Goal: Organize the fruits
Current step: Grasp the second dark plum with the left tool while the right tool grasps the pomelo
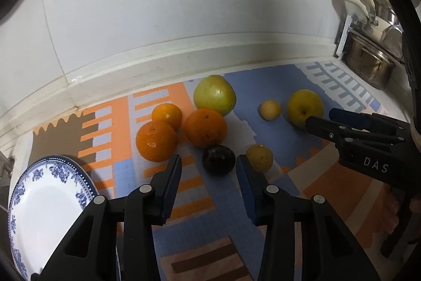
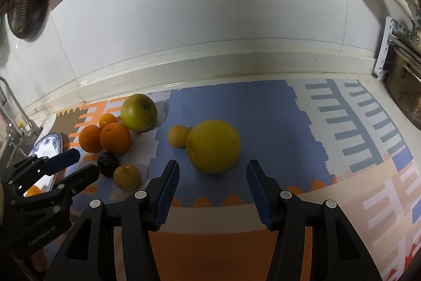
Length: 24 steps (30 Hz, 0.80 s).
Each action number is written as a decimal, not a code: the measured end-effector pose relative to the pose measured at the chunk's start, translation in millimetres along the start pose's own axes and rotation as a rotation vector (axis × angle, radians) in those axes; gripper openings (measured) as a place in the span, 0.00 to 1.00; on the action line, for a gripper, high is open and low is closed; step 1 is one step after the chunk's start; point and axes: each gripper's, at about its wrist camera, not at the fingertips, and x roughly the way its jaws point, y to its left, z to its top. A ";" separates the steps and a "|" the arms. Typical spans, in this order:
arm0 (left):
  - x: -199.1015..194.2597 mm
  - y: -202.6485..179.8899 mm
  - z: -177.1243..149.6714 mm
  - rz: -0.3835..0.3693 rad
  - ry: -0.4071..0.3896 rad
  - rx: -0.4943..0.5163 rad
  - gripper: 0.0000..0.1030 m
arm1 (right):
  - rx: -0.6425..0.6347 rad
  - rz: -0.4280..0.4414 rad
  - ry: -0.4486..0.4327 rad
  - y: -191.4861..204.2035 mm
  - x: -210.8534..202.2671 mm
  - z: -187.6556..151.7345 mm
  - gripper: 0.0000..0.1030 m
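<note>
A dark plum (image 1: 218, 158) lies on the patterned mat just past my left gripper (image 1: 209, 162), which stands open with its tips on either side of the plum's near edge and neither pad touching it. A small yellow-green fruit (image 1: 259, 157) sits right beside the right fingertip. Three oranges (image 1: 205, 131) and a big green fruit (image 1: 214, 94) lie behind. My right gripper (image 2: 213, 167) hangs open in front of a large yellow fruit (image 2: 213, 146), with a small tan fruit (image 2: 179, 136) to its left. A blue-and-white plate (image 1: 39, 202) rests at the left.
A white tiled wall (image 1: 171, 30) and raised ledge close off the back of the counter. Steel pots (image 1: 368, 65) with cream handles stand at the far right. A sink rack (image 2: 10, 123) is at the far left. The right gripper (image 1: 319, 117) reaches in beside the yellow fruit (image 1: 305, 107).
</note>
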 end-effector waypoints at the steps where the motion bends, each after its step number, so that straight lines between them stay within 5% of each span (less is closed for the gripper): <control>1: 1.1 -0.5 -0.2 -0.003 0.002 0.004 0.40 | 0.002 0.001 0.003 -0.4 1.6 0.5 0.53; 24: 18.9 1.9 4.9 -0.078 0.040 -0.027 0.29 | 0.000 0.027 0.028 0.4 24.4 11.8 0.52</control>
